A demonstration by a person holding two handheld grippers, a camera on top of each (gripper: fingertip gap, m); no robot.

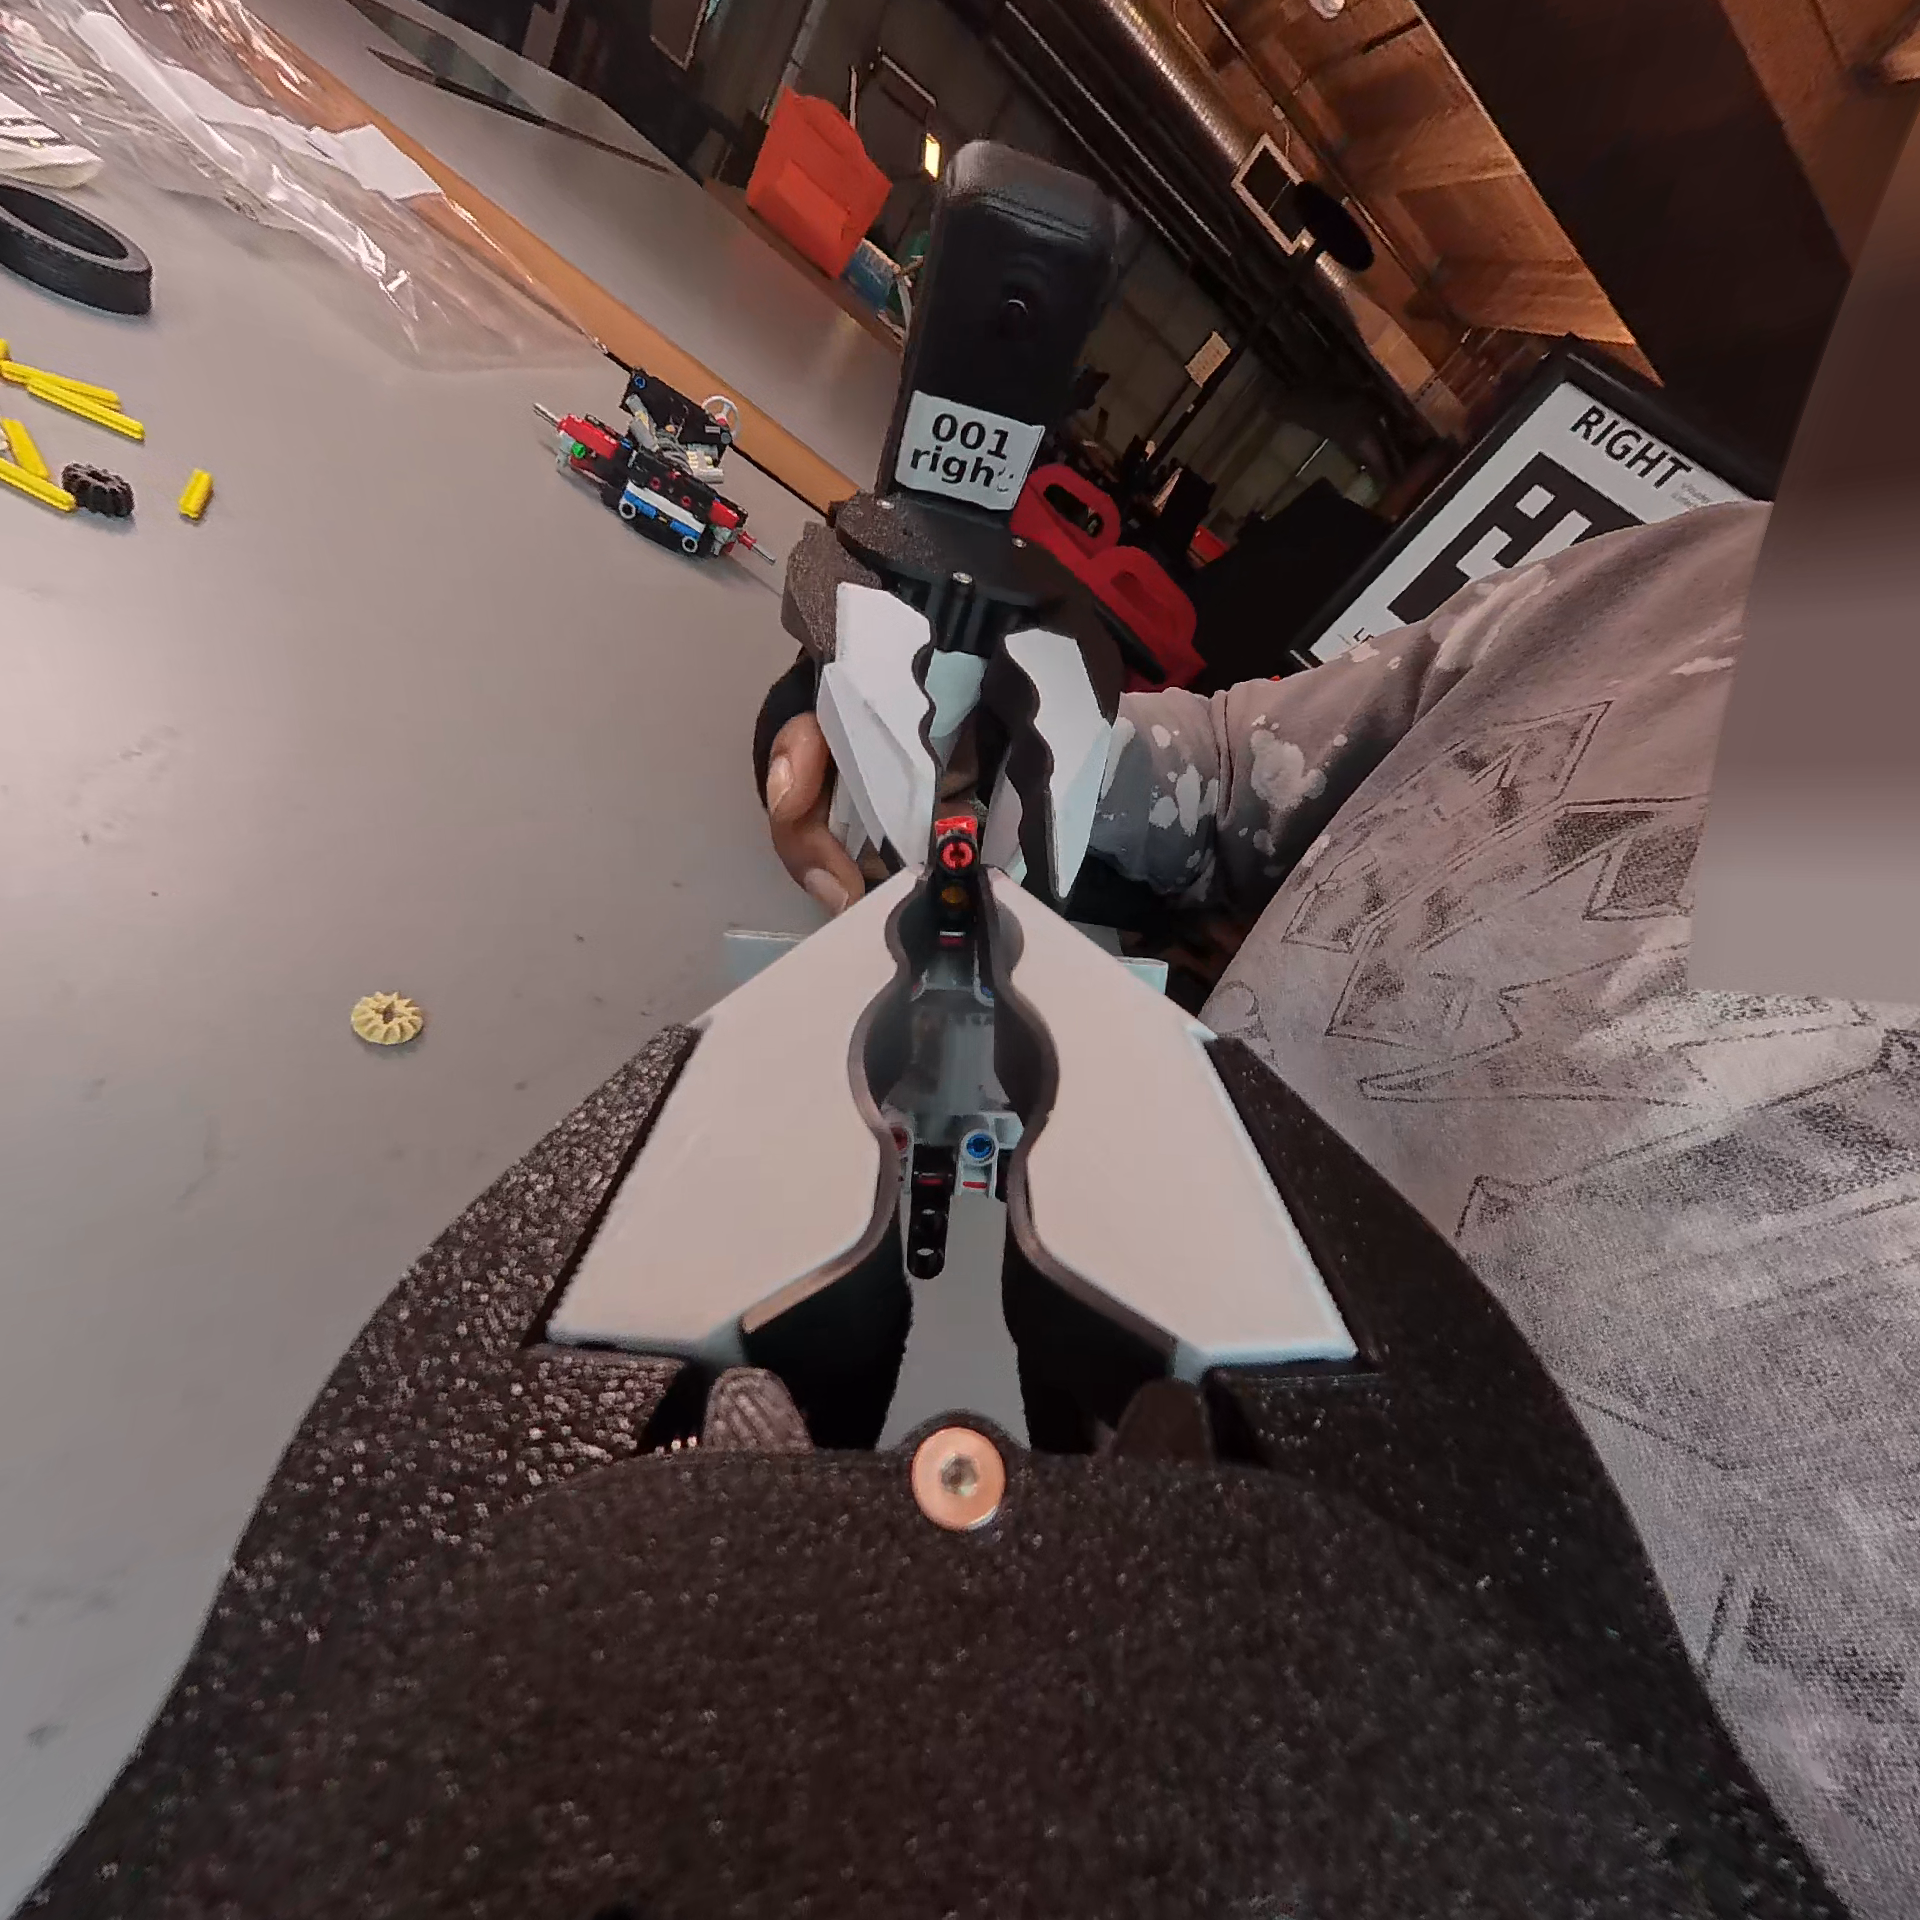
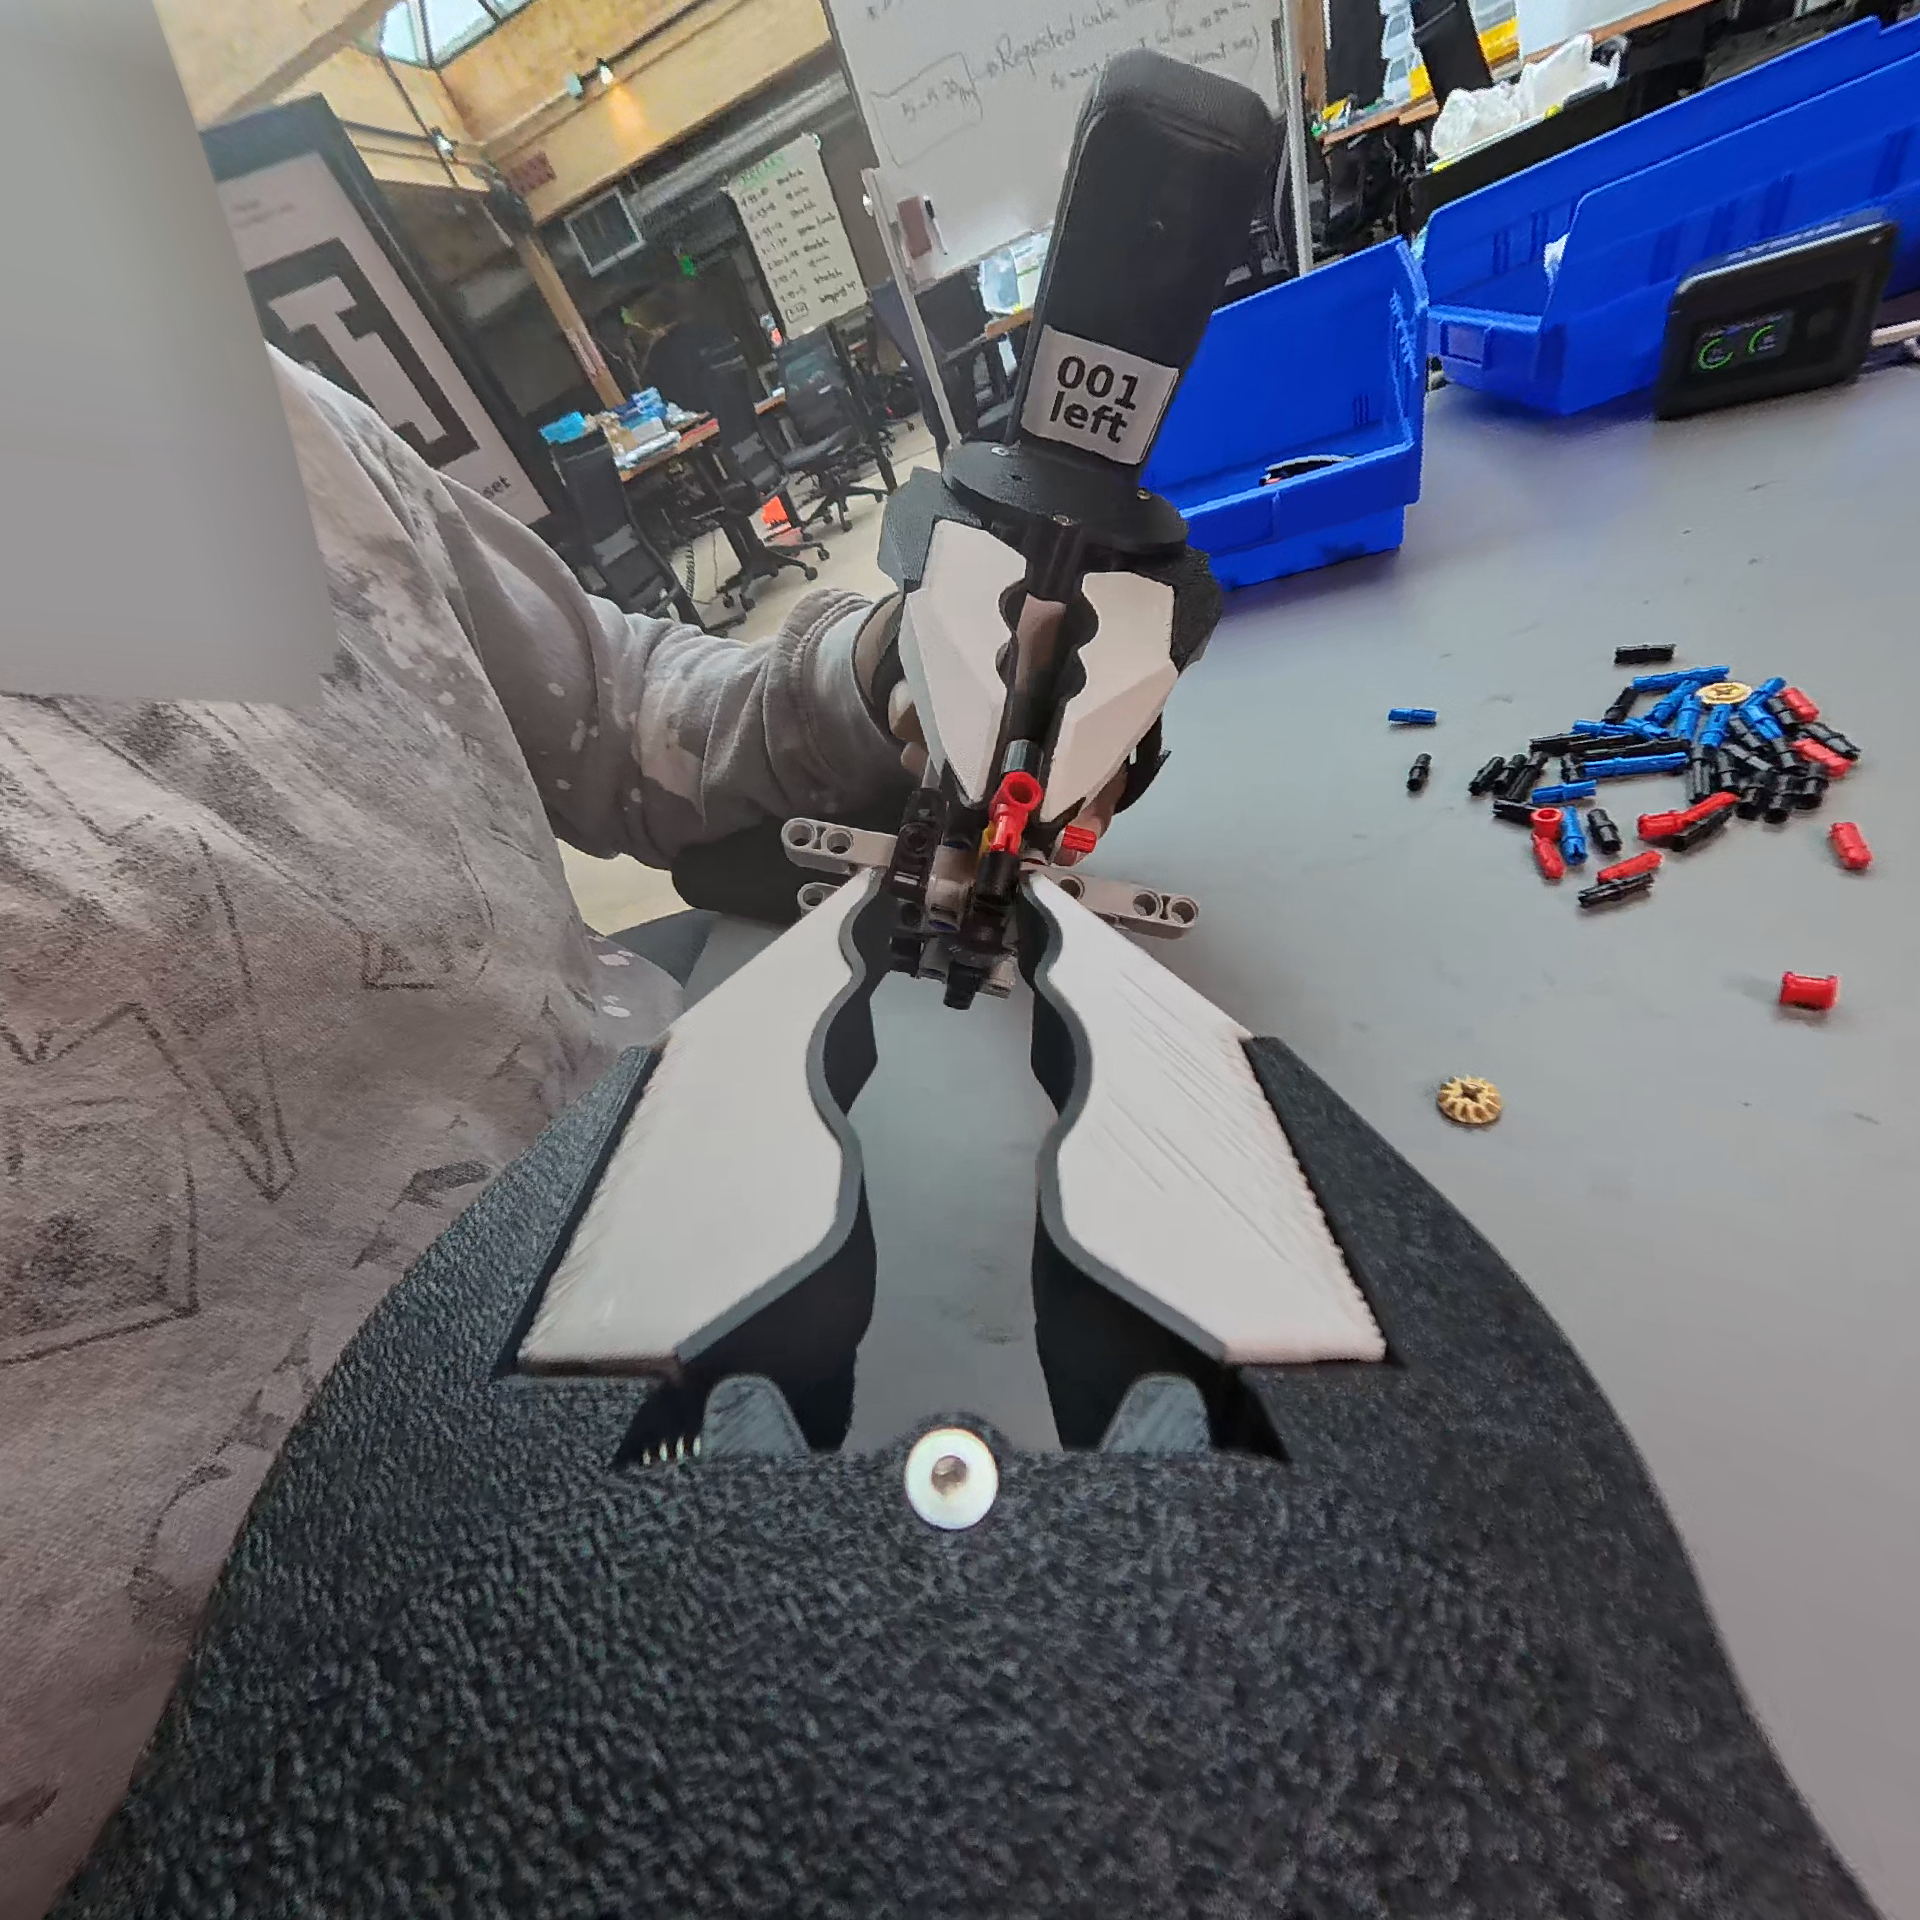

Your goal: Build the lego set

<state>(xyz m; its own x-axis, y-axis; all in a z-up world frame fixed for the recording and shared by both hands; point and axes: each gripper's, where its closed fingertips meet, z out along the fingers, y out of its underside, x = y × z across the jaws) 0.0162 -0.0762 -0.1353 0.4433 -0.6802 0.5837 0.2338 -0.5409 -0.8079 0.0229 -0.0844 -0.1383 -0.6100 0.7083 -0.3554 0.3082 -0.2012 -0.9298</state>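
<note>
A small lego assembly (image 1: 945, 1039) of grey beams with black, red and blue pins is held in the air between both grippers, above the grey table (image 1: 312, 831). My left gripper (image 1: 951, 888) is shut on it, and the assembly shows in the narrow gap between its white fingers. My right gripper (image 2: 945, 894) is shut on the assembly (image 2: 956, 925) from the opposite side. Grey beams stick out to either side of its fingertips. The two grippers face each other tip to tip. The right gripper (image 1: 966, 862) meets a red pin (image 1: 954, 852). The left gripper (image 2: 1013, 805) is closed by a red connector (image 2: 1016, 798).
On the table lie a partly built lego car (image 1: 665, 468), yellow axles (image 1: 73, 405), a black gear (image 1: 99, 488), a black tyre (image 1: 73, 249), a tan gear (image 2: 1469, 1101), a red bush (image 2: 1808, 989) and a pile of blue, black and red pins (image 2: 1683, 758). Blue bins (image 2: 1299, 436) stand behind. The person's grey sleeve (image 2: 675, 707) is close. Both grippers' tips are close together, under 4 cm apart. The tan gear (image 2: 1469, 1101) is about 12 cm from both grippers' fingertips. It is also in sight in the left wrist view (image 1: 397, 1007).
</note>
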